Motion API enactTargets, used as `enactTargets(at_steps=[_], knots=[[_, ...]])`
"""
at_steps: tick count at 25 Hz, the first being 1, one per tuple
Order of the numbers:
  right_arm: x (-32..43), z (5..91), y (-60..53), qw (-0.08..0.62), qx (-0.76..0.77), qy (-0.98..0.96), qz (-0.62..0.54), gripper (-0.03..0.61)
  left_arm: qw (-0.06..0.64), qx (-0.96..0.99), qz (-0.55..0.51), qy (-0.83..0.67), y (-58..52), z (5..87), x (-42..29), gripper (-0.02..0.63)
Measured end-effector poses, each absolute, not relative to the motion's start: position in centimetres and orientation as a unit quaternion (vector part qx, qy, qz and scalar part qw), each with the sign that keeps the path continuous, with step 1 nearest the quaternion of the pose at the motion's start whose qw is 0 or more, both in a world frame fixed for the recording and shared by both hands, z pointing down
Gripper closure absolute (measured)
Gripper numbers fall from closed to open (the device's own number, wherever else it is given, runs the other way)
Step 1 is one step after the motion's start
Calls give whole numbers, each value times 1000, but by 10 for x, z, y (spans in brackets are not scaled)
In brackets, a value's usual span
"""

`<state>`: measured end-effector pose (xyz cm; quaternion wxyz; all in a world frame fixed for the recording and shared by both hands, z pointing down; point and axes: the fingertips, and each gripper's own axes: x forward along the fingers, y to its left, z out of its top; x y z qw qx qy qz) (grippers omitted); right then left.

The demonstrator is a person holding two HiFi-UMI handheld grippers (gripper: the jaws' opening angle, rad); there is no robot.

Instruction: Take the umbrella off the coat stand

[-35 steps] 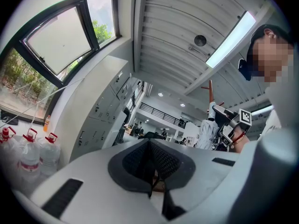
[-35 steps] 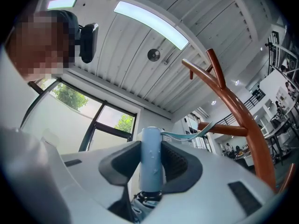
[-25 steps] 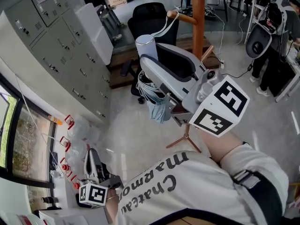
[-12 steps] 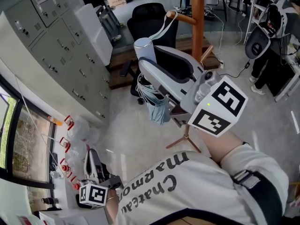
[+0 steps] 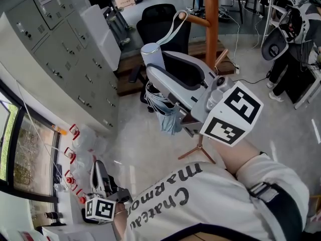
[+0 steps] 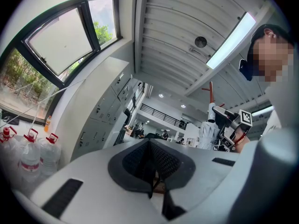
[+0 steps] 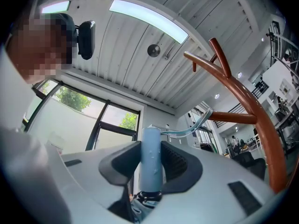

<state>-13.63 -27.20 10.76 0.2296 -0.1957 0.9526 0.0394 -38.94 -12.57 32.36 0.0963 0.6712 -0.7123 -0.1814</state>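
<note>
The umbrella (image 5: 169, 115), folded and pale blue, hangs just above the middle of the head view, its bunched canopy drooping below the handle (image 7: 151, 148). Its strap (image 5: 173, 29) runs up to the tip of a peg (image 5: 195, 19) on the brown coat stand (image 5: 211, 14) at upper centre. The right gripper (image 7: 150, 171) has its jaws half closed on the handle, a pad against each side. At lower left, the left gripper (image 5: 98, 168) has its jaws together, nothing between them, beside clear water bottles (image 5: 85, 134). Grey filing cabinets (image 5: 55, 39) fill the upper left; a black office chair (image 5: 163, 19) stands behind the umbrella.
</note>
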Motion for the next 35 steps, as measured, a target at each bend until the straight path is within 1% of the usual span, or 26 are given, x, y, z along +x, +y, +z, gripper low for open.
enactTargets(at_steps=[9, 35], knots=[[-139, 111, -270, 225, -192, 955, 35, 433, 92, 672, -182, -712, -122, 321, -389, 589], [-132, 147, -266, 186, -217, 958, 6, 433, 111, 693, -174, -691, -124, 332, -371, 589]])
